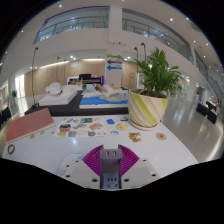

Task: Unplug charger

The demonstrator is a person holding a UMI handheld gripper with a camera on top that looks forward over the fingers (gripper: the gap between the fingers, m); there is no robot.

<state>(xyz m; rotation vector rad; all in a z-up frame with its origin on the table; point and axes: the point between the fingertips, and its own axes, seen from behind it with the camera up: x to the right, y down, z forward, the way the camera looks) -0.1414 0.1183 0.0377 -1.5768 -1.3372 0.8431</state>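
Note:
A grey charger block (109, 172) sits between my two fingers, with two slots on its far face and a socket pattern on its near face. My gripper (109, 158) is shut on it: both purple pads (93, 158) press against its sides with no gap. The charger is held low over the near edge of the white table (55, 152). No cable or wall outlet shows.
A potted plant in a yellow-striped pot (149, 104) stands on the table beyond my fingers to the right. Several small printed cards (90, 127) lie across the middle. A reddish-brown board (27, 123) and a small ring (11, 149) lie at the left. A large hall with sofas lies behind.

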